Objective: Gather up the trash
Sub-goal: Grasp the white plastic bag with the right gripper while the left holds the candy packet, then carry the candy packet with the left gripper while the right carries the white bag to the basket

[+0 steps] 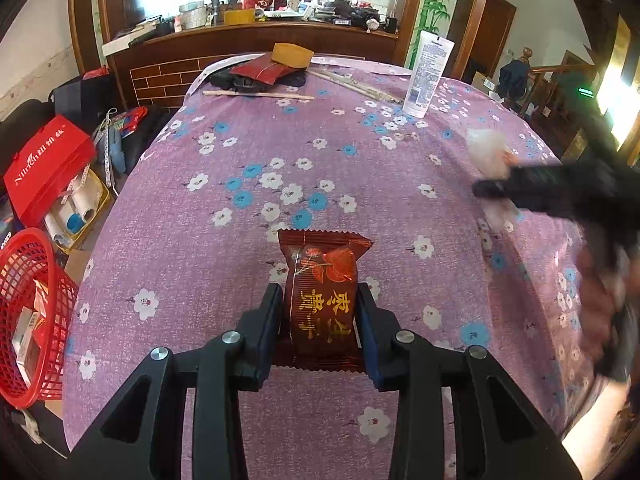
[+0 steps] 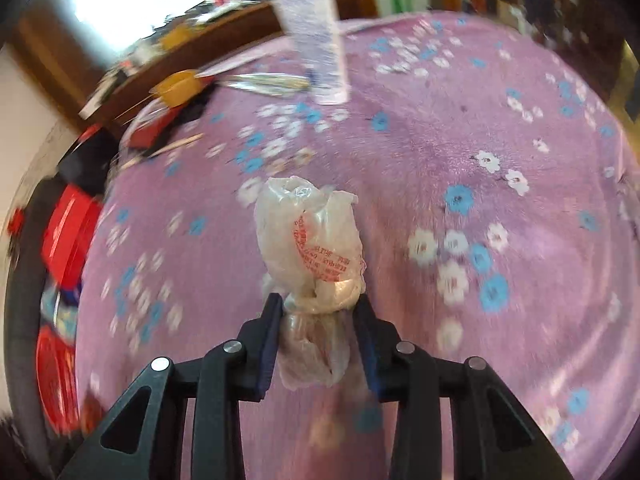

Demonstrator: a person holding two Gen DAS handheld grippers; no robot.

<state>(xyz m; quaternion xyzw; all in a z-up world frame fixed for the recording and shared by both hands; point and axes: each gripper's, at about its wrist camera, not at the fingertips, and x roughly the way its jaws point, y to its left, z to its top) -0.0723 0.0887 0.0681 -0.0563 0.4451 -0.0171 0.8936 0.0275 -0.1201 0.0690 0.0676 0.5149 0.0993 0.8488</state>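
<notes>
- The right tool (image 2: 318,308) has its two fingers pressed on a crumpled clear plastic bag (image 2: 310,236) with red print.
- Beneath lies a purple floral cloth (image 2: 460,140) covering the table.
- A white tube (image 2: 316,40) stands blurred at the far side.

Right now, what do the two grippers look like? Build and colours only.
Both alike: the left gripper and right gripper are matte black, with angular linkage arms, triangular cut-outs and round silver pivot pins. The jaws are flat plates with dark blue pads on the inner faces. No cables, markings or sleeves show.
</notes>
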